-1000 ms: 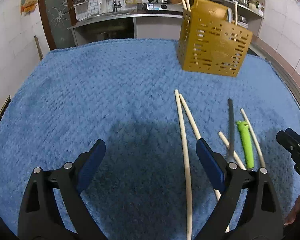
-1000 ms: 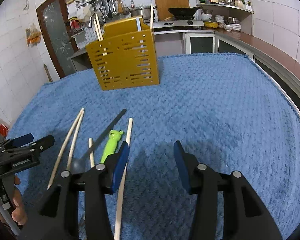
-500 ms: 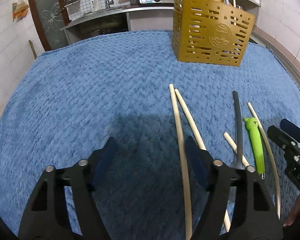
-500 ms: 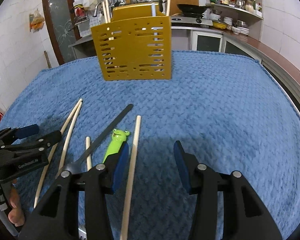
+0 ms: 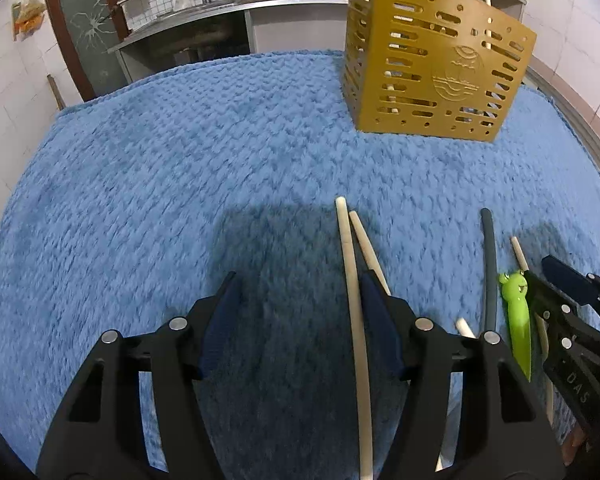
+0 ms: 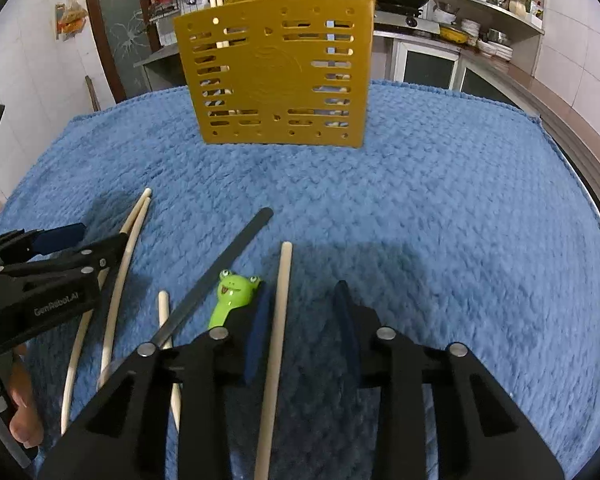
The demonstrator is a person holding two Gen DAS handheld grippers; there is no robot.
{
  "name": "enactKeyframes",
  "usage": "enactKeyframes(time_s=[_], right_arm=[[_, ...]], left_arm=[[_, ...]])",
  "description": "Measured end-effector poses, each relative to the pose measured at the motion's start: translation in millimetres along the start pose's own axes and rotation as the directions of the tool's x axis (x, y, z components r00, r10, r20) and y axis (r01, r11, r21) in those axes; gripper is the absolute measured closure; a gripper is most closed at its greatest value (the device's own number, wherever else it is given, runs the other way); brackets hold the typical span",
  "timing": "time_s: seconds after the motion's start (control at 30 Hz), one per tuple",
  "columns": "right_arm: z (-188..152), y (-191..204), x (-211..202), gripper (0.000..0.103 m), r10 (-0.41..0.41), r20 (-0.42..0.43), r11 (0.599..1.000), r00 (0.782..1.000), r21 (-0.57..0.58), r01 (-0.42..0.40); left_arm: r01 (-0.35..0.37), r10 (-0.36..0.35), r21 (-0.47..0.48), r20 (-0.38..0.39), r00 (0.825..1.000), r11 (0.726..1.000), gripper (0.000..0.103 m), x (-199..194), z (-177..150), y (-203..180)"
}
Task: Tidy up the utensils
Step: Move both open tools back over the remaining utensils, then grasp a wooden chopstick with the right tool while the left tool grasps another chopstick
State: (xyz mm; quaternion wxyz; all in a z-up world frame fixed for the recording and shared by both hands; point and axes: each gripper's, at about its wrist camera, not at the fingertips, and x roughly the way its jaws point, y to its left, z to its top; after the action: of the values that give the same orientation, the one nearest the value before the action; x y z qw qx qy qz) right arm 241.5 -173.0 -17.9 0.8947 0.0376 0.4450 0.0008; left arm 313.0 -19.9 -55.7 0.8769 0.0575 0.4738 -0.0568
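Left wrist view: left gripper (image 5: pixel 298 292) over a blue towel (image 5: pixel 180 168) with a nubbly woven pile; jaws parted and just been closing.
Left gripper, contents: one pale wooden chopstick (image 5: pixel 354 320) runs lengthwise between the jaws, close against the inner face of the right-hand finger; whether the pad touches it cannot be told. Nothing is clamped.
Second chopstick (image 5: pixel 364 240): round pale stick, angled, passing under that same finger.
Dark flat handle (image 5: pixel 489 264): slim, grey, lying just to the right of the gripper.
Frog-headed utensil (image 5: pixel 516 304): glossy bright green plastic, beside the grey handle.
Caddy (image 5: pixel 436 64): mustard plastic box with slotted and punched walls, upright ahead and to the right, chopsticks standing in it.
Right wrist view: right gripper (image 6: pixel 302 312), jaws narrowly apart and just been closing.
Right gripper, contents: a third chopstick (image 6: pixel 280 304) lies between the jaws, next to the left-hand pad; the right-hand pad stands clear of it, so it is not pinched.
Frog-headed utensil, this view: just left of the left-hand finger.
Caddy, this view: straight ahead, well apart.
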Motion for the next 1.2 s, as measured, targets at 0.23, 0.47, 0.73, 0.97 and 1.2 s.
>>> enactKeyframes(time_s=[0.23,0.47,0.73,0.97,1.2], right_arm=[[11.0,4.3,4.9,0.085,-0.006,-0.069,1.000,0.998,-0.004,0.006],[17.8,8.6,9.6,0.087,-0.024,-0.096,1.000,0.995,-0.017,0.023],[22.8,-8.5,3.5,0.097,0.065,-0.107,0.997,0.992,0.046,-0.061],[23.7,-23.0,-20.1,0.097,0.133,-0.022,0.987,0.991,0.093,-0.130],[26.4,-33.1,-33.1,0.097,0.129,0.021,0.987,0.991,0.094,-0.130]], left_arm=[[0.036,-0.035,0.016,-0.036,0.999,0.999,0.070,0.0,7.1,-1.9],[-0.005,0.007,0.052,-0.044,0.999,0.999,0.073,1.9,9.6,-13.1],[0.020,-0.019,0.019,-0.045,0.999,1.000,0.092,-6.8,10.8,-8.6],[0.110,-0.110,-0.064,0.001,0.994,0.992,0.103,-35.9,11.6,9.2],[0.105,-0.105,-0.023,0.016,0.994,0.994,0.103,-52.7,13.6,4.6]])
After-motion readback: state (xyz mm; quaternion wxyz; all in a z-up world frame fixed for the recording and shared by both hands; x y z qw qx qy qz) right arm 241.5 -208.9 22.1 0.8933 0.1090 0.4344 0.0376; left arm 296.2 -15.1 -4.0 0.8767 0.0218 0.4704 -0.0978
